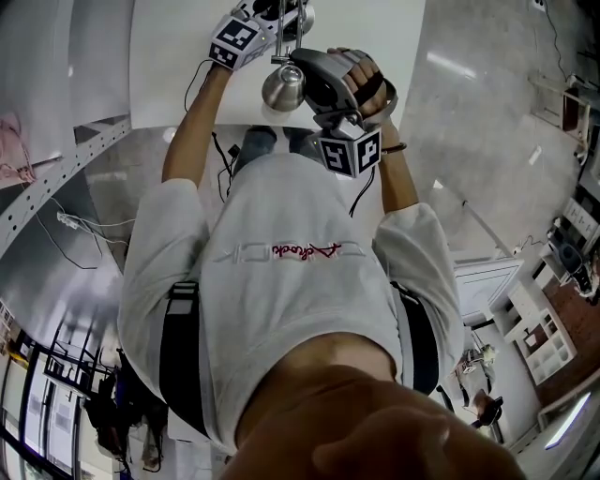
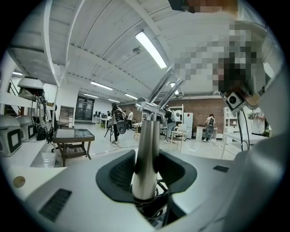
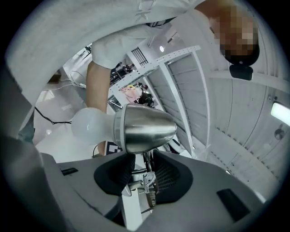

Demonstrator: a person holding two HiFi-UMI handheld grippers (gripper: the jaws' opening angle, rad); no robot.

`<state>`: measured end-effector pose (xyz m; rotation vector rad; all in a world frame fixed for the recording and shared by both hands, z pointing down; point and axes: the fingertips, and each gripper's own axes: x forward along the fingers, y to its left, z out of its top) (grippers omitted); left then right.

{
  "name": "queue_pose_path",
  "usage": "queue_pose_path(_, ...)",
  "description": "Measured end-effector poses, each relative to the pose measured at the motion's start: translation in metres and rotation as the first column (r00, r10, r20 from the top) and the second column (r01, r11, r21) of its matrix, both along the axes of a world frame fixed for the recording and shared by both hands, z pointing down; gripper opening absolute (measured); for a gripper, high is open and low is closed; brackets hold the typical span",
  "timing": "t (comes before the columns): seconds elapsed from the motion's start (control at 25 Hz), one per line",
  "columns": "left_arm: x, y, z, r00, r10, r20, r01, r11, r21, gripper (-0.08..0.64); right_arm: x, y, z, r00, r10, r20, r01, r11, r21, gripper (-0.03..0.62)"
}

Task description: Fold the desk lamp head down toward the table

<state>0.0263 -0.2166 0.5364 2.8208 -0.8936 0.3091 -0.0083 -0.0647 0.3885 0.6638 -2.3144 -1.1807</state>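
The desk lamp stands on the white table (image 1: 169, 56) at the top of the head view. Its brushed-metal head (image 1: 283, 87) hangs from a thin post (image 1: 280, 37). My left gripper (image 1: 277, 21) is shut on that post (image 2: 147, 149), which rises upright between its dark pads to a joint (image 2: 152, 108). My right gripper (image 1: 314, 80) sits beside the head from the right. In the right gripper view the metal shade (image 3: 147, 129) with its white bulb (image 3: 90, 127) lies just above the jaws. My right gripper (image 3: 144, 165) is open, with the neck hinge (image 3: 146, 180) between the pads and gaps on both sides.
Black cables (image 1: 220, 155) trail off the table's near edge by my arms. A white perforated rack (image 1: 56, 178) runs along the left. Shelving (image 1: 548, 342) stands at the lower right on the grey floor. The left gripper view shows a hall with a low table (image 2: 72, 136) and distant people.
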Motion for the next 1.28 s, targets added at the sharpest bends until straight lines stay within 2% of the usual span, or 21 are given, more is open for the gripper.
queue_pose_path(0.2, -0.002, 0.000, 0.003, 1.000, 0.004, 0.003, -0.004, 1.000, -0.005, 0.172, -0.002, -0.001, 0.001, 1.000, 0.010, 0.025, -0.010, 1.000, -0.003, 0.137)
queue_pose_path(0.44, -0.001, 0.000, 0.000, 1.000, 0.013, 0.003, -0.013, 1.000, -0.007, 0.172, -0.001, 0.001, 0.000, 1.000, 0.014, 0.010, -0.015, 0.993, 0.114, 0.135)
queue_pose_path(0.64, -0.002, 0.001, 0.002, 1.000, 0.016, -0.002, -0.016, 1.000, -0.015, 0.172, -0.005, 0.009, 0.015, 1.000, 0.007, -0.020, -0.004, 0.989, 0.149, 0.138)
queue_pose_path(0.88, -0.001, -0.001, 0.002, 1.000, 0.014, -0.015, -0.015, 1.000, -0.021, 0.173, -0.005, 0.017, 0.035, 1.000, 0.009, -0.012, -0.006, 0.968, 0.250, 0.135)
queue_pose_path(1.28, 0.001, -0.002, 0.000, 1.000, 0.013, -0.020, -0.013, 1.000, -0.016, 0.173, -0.003, 0.022, 0.057, 0.999, 0.004, -0.034, 0.005, 0.961, 0.277, 0.133)
